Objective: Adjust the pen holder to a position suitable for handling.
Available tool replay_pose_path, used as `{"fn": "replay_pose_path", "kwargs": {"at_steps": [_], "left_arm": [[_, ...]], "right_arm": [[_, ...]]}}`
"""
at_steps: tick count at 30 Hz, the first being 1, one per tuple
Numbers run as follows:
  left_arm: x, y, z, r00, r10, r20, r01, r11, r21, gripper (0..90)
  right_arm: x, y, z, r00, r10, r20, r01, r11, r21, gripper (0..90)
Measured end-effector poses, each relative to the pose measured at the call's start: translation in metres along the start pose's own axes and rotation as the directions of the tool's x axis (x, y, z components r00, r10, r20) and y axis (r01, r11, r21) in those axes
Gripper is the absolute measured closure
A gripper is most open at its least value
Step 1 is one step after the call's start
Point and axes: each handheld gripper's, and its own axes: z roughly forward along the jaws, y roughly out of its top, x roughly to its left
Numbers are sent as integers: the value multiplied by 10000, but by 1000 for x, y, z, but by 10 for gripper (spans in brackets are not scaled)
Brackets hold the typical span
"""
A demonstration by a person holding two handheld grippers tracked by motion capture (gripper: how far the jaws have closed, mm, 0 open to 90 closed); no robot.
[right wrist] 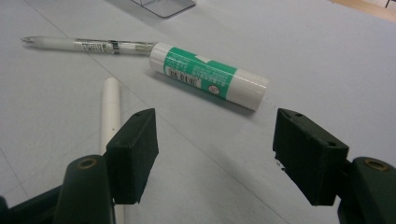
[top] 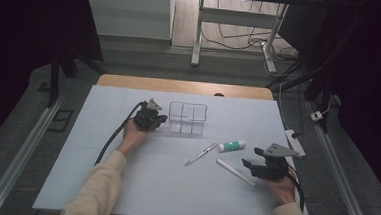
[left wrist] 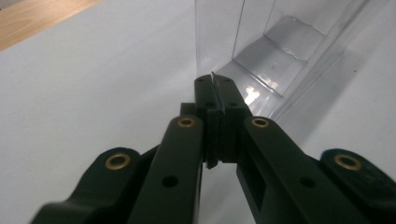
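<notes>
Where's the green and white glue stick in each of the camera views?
High view: glue stick lies right of centre, between clear organiser and right gripper.
Left gripper view: not in it.
Right gripper view: upper centre, ahead of the open jaws.
Shared landmark: the clear pen beside it.

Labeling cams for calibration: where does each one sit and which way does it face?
High view: above the person's side, looking forward and down on the table; both forearms, left gripper, right gripper.
Left gripper view: rides the left gripper, faces the clear organizer; jaws shut on its wall.
Right gripper view: rides the right gripper, faces the glue stick; jaws open.
Shared: high and right gripper views both show glue stick.
</notes>
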Motion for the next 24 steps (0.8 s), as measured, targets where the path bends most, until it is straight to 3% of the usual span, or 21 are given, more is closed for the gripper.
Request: {"fn": "replay_pose_path", "kwargs": {"at_steps": [5,14,20,24], "left_arm": [[-1,-3,-11,10000,-42,51,43,9998,-203,889],[-7,-18,-40,9998,-138,152,146,9983,-563,626],[-15,-29,-61,9999,-91,80,95,9984,-565,522],[-20,-39,-77,9995,-301,86,307,9968,-733,466]], "right_arm": [[0,0,0,10000,-7,5,7,10000,-18,303],[1,1,-2,10000,-22,-13,22,9999,-133,303],[1,1,-3,10000,-14,-70,13,9998,-190,304],[1,1,-3,10000,-6,-77,5,9998,-196,303]]}}
